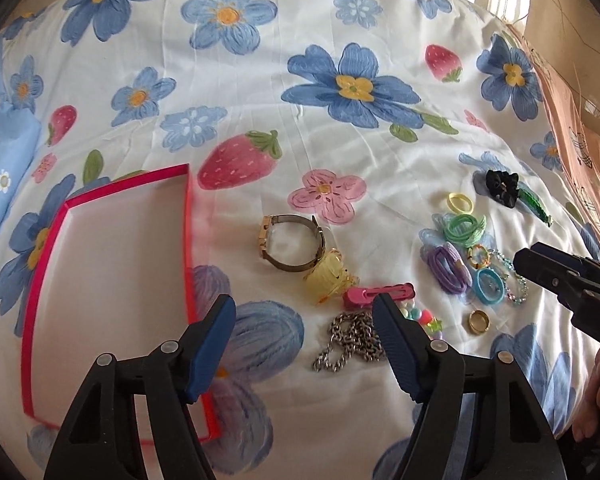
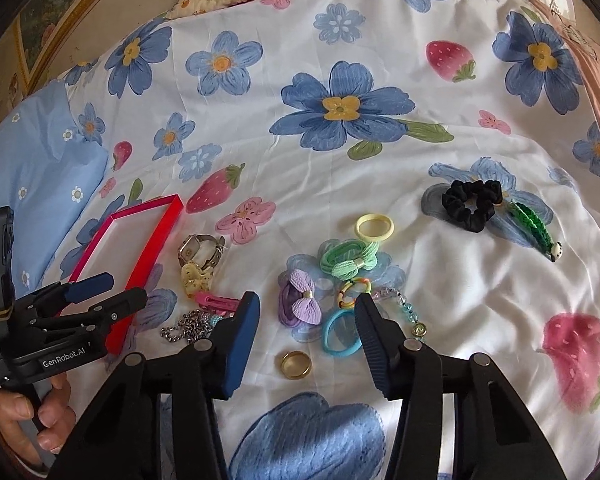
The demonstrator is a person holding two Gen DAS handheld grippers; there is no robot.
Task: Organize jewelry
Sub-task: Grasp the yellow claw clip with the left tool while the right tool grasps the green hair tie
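A: On the bedspread [image 2: 380, 184], jewelry lies loose right of the red tray [image 1: 112, 280], and nothing is visible in the tray. Left gripper [image 1: 304, 320]: jaws apart, holding nothing, above the chain [image 1: 352, 340]. Right gripper [image 2: 306, 320]: jaws apart, holding nothing, above the gold ring [image 2: 296, 365] and blue hair tie [image 2: 342, 332].

B: Likely faults?

A: Soft fabric. Closing fingers may pinch cloth with the ring and drag neighbouring pieces. The ring is flat and smooth; it may slip out.

B: And the chain?

A: It touches the bead bracelet [image 1: 424, 318] and lies just beside the pink clip [image 1: 380, 292]. Lifting may snag either. The watch [image 1: 292, 242] touches the yellow clip [image 1: 328, 278]; expect the same.
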